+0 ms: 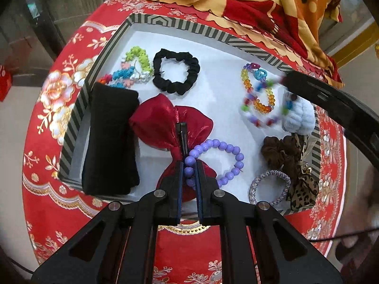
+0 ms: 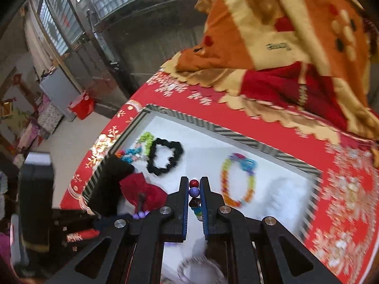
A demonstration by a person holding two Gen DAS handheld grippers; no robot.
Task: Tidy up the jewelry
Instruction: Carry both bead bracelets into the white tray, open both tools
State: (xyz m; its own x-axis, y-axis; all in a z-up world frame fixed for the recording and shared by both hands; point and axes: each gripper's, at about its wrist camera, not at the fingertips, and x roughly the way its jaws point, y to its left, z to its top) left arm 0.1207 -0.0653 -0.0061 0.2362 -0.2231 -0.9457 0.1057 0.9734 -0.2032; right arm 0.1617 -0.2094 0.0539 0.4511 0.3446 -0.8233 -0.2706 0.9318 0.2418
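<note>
Fingers of the left gripper [image 1: 189, 168] pinch the purple round-bead bracelet [image 1: 220, 161] near the striped-rim white tray's [image 1: 180, 27] near edge; the right gripper [image 2: 194, 189] pinches a multicoloured bead strand [image 2: 194, 191] above open white floor mid-tray.

A purple bead bracelet [image 1: 219, 159] is seen partly lifted above a white-lined, stripe-rimmed tray [image 1: 99, 64], one end pinched and overlapping a red satin bow [image 1: 163, 123]. A black scrunchie [image 1: 176, 71] is laid flat near the far rim, beside a green-and-blue braided band [image 1: 135, 68]. A multicoloured bead strand [image 1: 257, 92] is looped at the right, blurred, some of its beads [image 2: 194, 190] gripped. A pale blue scrunchie [image 1: 299, 117], a brown scrunchie [image 1: 279, 151] and a lilac elastic [image 1: 270, 187] are gathered along the right edge.
</note>
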